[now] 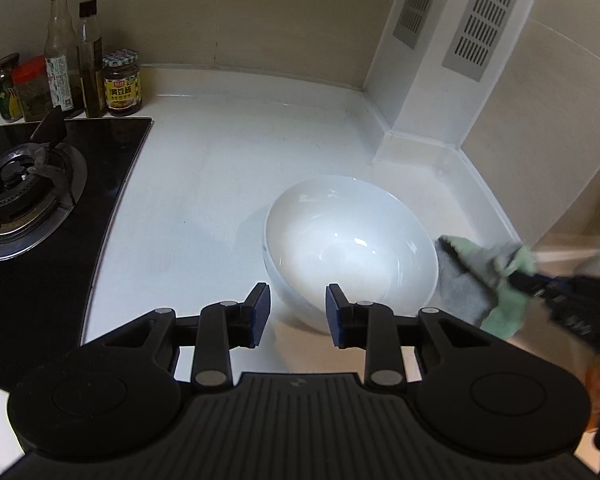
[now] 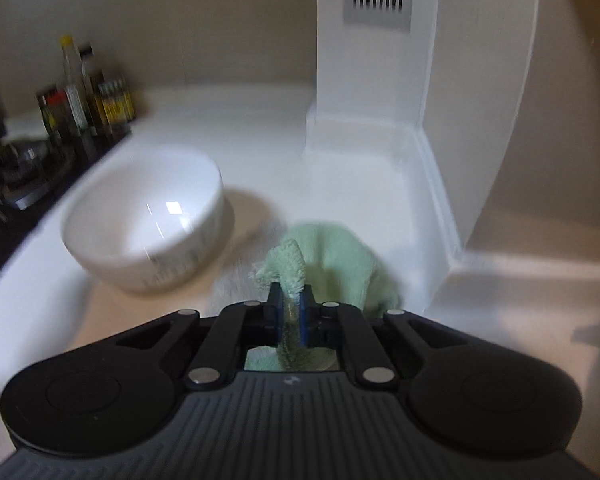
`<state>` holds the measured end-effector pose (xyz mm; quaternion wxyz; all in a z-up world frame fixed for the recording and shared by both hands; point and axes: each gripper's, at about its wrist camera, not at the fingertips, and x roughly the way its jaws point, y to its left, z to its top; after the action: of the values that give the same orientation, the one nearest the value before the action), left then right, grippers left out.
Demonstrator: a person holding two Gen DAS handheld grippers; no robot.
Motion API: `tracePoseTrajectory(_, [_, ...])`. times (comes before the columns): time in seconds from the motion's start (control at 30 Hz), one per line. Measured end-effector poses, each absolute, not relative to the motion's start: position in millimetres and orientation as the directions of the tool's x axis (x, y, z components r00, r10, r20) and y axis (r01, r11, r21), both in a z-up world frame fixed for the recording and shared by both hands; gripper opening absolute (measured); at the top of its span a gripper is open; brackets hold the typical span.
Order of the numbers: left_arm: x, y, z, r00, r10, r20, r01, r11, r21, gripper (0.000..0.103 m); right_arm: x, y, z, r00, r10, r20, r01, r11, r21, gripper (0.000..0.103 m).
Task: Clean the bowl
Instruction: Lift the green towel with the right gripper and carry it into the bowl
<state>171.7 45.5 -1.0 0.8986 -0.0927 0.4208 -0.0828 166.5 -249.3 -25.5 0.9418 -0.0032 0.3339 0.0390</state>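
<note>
Bowl (image 1: 350, 246), white, glossy, empty, stands on the white tabletop (image 1: 220, 184) near the back right corner, tilted a little toward the left wrist camera. Left gripper (image 1: 298, 314) sits just before the bowl's near rim, jaws wide apart, nothing between them; one blue pad overlaps the bowl's edge in view, contact uncertain. Right gripper (image 2: 291, 312) is off the bowl's right side, jaws clamped tight on a fold of pale green cloth (image 2: 340, 256); the rest of the cloth drapes down toward the tabletop beside the bowl. Cloth and bowl appear close but apart.

Left of the bowl, a black glass hob (image 1: 52, 240) with a gas burner (image 1: 16, 196). Behind it, along the wall, a cluster of sauce bottles and jars (image 1: 84, 80). A white boxed column with grey vent grilles (image 1: 480, 16) fills the corner.
</note>
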Motion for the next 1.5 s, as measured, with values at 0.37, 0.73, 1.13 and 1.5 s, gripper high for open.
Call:
tracePoseTrajectory(0.37, [213,60,-19,0.605,-0.238,-0.76,0.126,0.971,-0.204,0.036,252,-194,30,0.748,0.221,-0.626,-0.312,0.95,-0.037,0.005])
tracePoseTrajectory(0.73, [252,62,-42,0.467,-0.371,-0.802,0.299,0.92,-0.252,0.024,315,-165,-40,0.498,0.22,-0.839,-0.422,0.907,-0.013,0.006])
tracePoseTrajectory(1.13, [267,42,-38,0.455,-0.306,-0.837,0.381,0.916,-0.128,0.014,359,-168,-87,0.32,0.221,-0.921,-0.505,0.863,0.032,0.006])
tracePoseTrajectory(1.5, [274,33,-36,0.44,-0.273,-0.855,0.44,0.896,-0.06,0.008,356,-152,-101,0.084,0.409,-0.909,-0.63,0.729,0.269,0.006])
